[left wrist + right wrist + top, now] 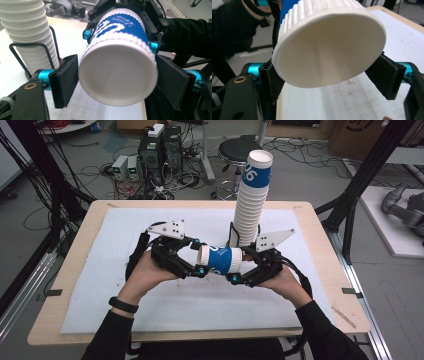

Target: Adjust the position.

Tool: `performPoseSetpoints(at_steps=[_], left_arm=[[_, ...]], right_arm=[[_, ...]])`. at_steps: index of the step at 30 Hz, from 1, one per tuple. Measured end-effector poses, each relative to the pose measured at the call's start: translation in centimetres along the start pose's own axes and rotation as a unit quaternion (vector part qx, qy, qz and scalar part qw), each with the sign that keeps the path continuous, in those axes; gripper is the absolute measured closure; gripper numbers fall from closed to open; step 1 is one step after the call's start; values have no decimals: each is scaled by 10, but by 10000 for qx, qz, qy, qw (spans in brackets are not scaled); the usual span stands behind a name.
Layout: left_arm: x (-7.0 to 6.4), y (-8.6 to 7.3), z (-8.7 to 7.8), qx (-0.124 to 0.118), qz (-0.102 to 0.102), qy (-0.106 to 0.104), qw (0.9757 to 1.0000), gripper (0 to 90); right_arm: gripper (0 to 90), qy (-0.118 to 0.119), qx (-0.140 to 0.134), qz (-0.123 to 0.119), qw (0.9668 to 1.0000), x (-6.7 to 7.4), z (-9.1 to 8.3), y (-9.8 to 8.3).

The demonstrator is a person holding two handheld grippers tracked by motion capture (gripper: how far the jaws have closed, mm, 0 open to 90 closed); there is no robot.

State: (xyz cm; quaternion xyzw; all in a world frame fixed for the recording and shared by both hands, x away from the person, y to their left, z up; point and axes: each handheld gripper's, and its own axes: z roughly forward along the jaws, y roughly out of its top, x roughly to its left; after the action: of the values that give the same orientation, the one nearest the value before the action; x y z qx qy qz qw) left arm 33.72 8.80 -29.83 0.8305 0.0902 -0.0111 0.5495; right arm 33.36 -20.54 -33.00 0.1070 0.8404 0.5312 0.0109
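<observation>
Black jaws of the left gripper rise nearest to us in the left gripper view, and between them sits the closed base of the paper cup.

The cup is ribbed and white, with a blue band around its middle. White lettering runs across that band, but it is too small for us to read.

In the high view the cup lies on its side in the air above the worktop. Its long axis runs roughly from 9 o'clock to 3 o'clock. The base points to 9 o'clock at the left gripper, and the open mouth points to 3 o'clock at the right gripper.

The left jaws stand narrow, one pad close on each side of the base. We cannot tell whether they press on it. In the right gripper view the mouth's rim sits between the right jaws, with both pads against it, so those jaws hold the cup.

At about 1 o'clock from the cup, a tall stack of cups stands upright in a black wire holder. The top cup's blue band shows the white figures "06".

A white mat covers most of the worktop. Beyond its 12 o'clock edge, a black stool and computer boxes stand on the floor.
</observation>
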Motion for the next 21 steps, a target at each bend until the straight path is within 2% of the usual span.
performPoseSetpoints(at_steps=[3, 6, 9, 12, 13, 15, 21], left_arm=[[0, 0, -1, 67, 72, -64, 9999, 284], [1, -1, -1, 59, 67, -117, 9999, 298], [3, -2, -1, -133, -19, -207, 9997, 297], [4, -2, -3, -323, -24, -227, 9992, 298], [4, -3, -3, -400, -21, -215, 9990, 299], [4, -3, -3, -517, -34, -190, 9985, 299], [4, -5, -3, -799, -38, -193, 9966, 300]], right_arm=[[215, 14, 131, -52, 9999, 0, 0, 0], [209, 17, 168, -80, 9998, 1, -1, 1], [172, 22, 75, -54, 10000, 1, -2, 1], [154, 58, -176, 38, 9998, 0, -4, 3], [152, 85, -296, 137, 9994, 0, -6, 3], [150, 148, -512, 267, 9982, -1, -8, 3], [146, 127, -898, 494, 9946, 0, -13, 6]])
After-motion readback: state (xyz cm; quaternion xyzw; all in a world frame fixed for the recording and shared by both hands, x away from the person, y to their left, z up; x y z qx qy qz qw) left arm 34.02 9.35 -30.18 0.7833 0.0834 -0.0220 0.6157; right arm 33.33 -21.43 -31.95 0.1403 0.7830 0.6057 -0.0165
